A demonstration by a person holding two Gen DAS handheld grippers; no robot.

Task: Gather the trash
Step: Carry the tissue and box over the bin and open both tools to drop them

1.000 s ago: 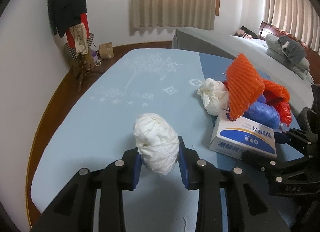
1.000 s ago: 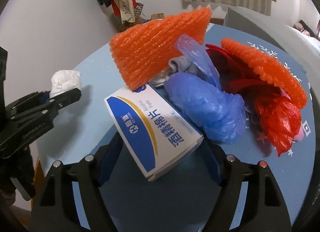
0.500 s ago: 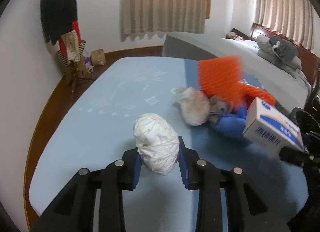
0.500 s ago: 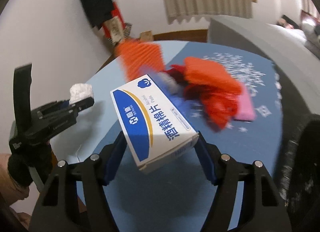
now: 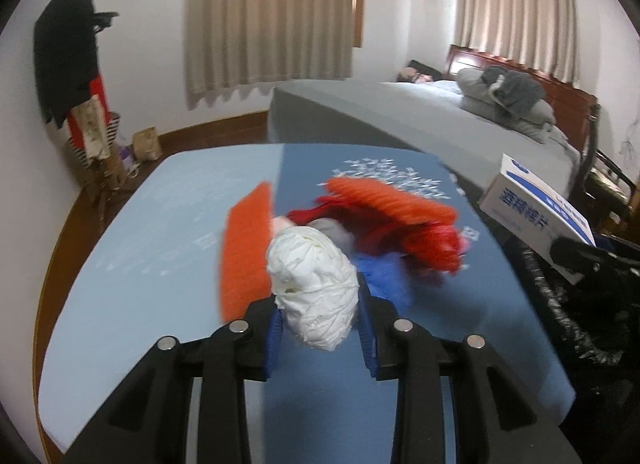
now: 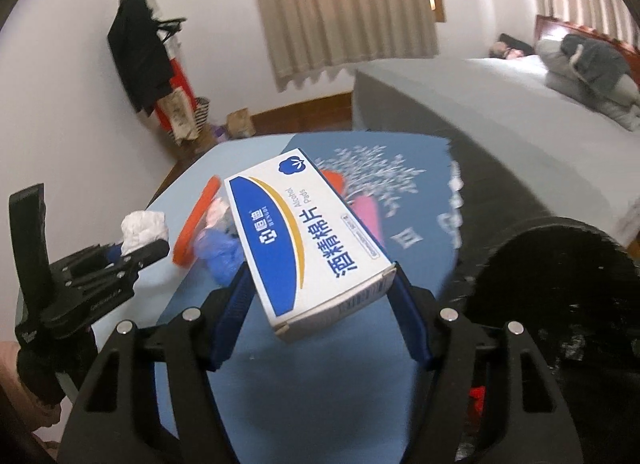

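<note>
Right tool clamps box, apparently near bin.

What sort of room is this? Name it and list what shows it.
Most likely a home bedroom: a made bed with pillows against a wooden headboard, curtained windows, and a coat rack hung with clothes in the corner.

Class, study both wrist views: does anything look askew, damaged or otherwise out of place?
The alcohol-pad box sits tilted between the right gripper fingers, one end flap slightly lifted. Trash, including orange foam netting, lies heaped on the blue mat. Nothing looks spilled.
</note>
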